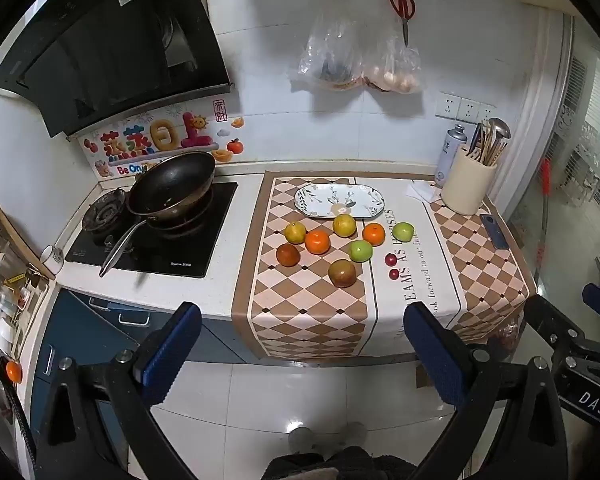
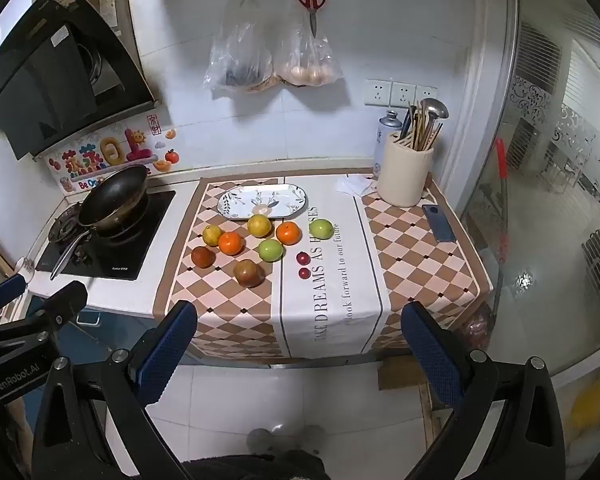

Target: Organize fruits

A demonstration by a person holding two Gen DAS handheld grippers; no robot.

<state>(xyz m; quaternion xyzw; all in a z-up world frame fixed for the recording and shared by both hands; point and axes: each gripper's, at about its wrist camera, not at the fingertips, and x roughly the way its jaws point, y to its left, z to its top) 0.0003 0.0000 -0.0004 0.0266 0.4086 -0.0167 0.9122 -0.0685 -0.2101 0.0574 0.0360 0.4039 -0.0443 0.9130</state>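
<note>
1. My left gripper (image 1: 302, 344) hangs in front of the counter with its blue-padded fingers spread wide and nothing between them.
2. My right gripper (image 2: 298, 344) is beside it, likewise gaping and holding nothing.
3. Ahead of both, well beyond my fingertips, the fruits lie loose on the checked cloth (image 1: 308, 316).
4. Nearest me is a brownish-red fruit (image 1: 341, 273); a second one (image 1: 288, 255) lies to its left.
5. Behind them are two oranges (image 1: 317, 241) (image 1: 374, 234), two yellow fruits (image 1: 295, 232) (image 1: 344, 225) and two green apples (image 1: 360, 250) (image 1: 403, 231).
6. Two small red fruits (image 1: 390, 259) (image 1: 393, 274) lie right of the cluster on the white strip.
7. The patterned plate (image 1: 364, 200) is farthest back, just behind the rear yellow fruit.
8. Far left of my grippers a black pan (image 1: 172, 184) rests on the stove (image 1: 188, 256).
</note>
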